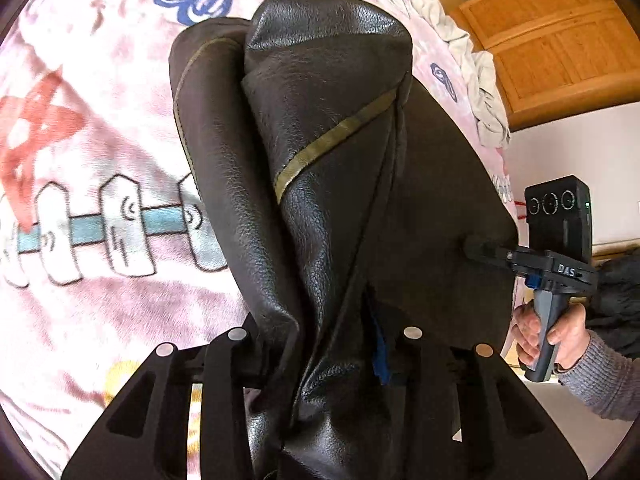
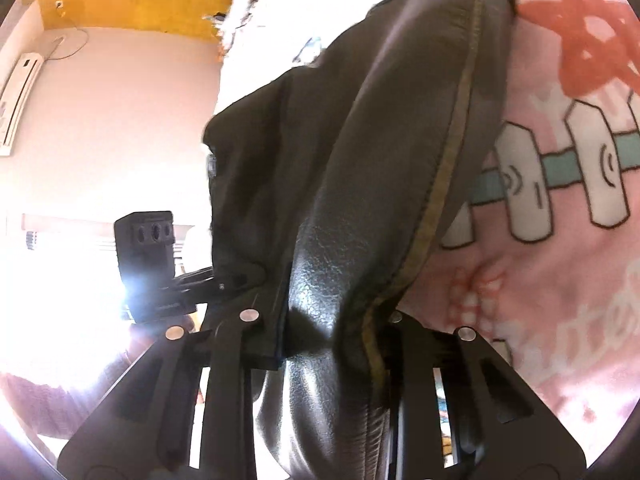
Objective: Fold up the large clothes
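A black leather garment (image 1: 328, 168) with an olive trim stripe hangs lifted above the bed, held by both grippers. My left gripper (image 1: 324, 344) is shut on a bunched edge of it, the leather filling the gap between the fingers. In the left wrist view the right gripper (image 1: 474, 246) shows at the right, pinching the garment's far edge, with a hand on its handle. In the right wrist view my right gripper (image 2: 324, 332) is shut on the same garment (image 2: 360, 200), which drapes upward. The left gripper (image 2: 224, 276) shows there at the left, clamped on the leather.
A pink fleece blanket (image 1: 100, 140) with fence, star and butterfly prints covers the bed below. A crumpled white cloth (image 1: 476, 76) lies at the bed's far edge. A wooden cabinet (image 1: 560, 40) stands beyond. An air conditioner (image 2: 20, 96) hangs on the wall; bright window glare lies at the left.
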Demonstrator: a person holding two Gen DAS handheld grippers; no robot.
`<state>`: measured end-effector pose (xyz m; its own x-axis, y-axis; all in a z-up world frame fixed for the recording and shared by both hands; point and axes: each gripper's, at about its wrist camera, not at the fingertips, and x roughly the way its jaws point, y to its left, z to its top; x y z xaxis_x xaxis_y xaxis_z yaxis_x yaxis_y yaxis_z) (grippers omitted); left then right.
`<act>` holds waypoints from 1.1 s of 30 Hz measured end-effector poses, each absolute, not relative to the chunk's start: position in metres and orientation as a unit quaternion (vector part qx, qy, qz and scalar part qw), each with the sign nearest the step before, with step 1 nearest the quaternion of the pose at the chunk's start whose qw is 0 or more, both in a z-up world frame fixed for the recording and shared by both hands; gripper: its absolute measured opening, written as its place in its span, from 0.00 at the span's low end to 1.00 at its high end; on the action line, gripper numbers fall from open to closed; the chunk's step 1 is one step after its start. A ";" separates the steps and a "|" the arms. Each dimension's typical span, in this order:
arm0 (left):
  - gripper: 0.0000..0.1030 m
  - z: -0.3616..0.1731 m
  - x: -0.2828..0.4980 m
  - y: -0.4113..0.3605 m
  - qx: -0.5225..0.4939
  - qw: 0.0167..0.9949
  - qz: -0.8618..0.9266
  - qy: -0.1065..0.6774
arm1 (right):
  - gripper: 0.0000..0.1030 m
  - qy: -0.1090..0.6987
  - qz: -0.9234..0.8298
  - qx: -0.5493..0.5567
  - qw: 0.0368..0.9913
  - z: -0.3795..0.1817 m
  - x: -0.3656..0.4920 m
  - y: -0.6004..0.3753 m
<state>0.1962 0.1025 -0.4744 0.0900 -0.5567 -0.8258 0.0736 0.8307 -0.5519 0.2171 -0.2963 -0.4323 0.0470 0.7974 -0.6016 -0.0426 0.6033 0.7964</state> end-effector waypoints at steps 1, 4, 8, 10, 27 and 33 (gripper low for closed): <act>0.33 -0.469 0.194 0.104 -0.188 0.717 -0.219 0.635 | 0.23 0.611 0.326 0.309 0.653 -0.427 0.217 -0.293; 0.33 -0.452 0.189 0.111 -0.188 0.722 -0.213 0.631 | 0.23 0.612 0.333 0.313 0.645 -0.418 0.220 -0.282; 0.33 -0.440 0.169 0.113 -0.186 0.720 -0.202 0.637 | 0.23 0.624 0.337 0.317 0.629 -0.411 0.217 -0.269; 0.33 -0.437 0.155 0.113 -0.188 0.718 -0.200 0.639 | 0.23 0.631 0.340 0.308 0.626 -0.409 0.217 -0.257; 0.31 -0.363 0.052 0.148 -0.262 0.728 -0.195 0.603 | 0.23 0.642 0.396 0.270 0.598 -0.335 0.199 -0.169; 0.31 -0.302 0.026 0.186 -0.293 0.754 -0.189 0.557 | 0.23 0.625 0.452 0.227 0.595 -0.262 0.200 -0.121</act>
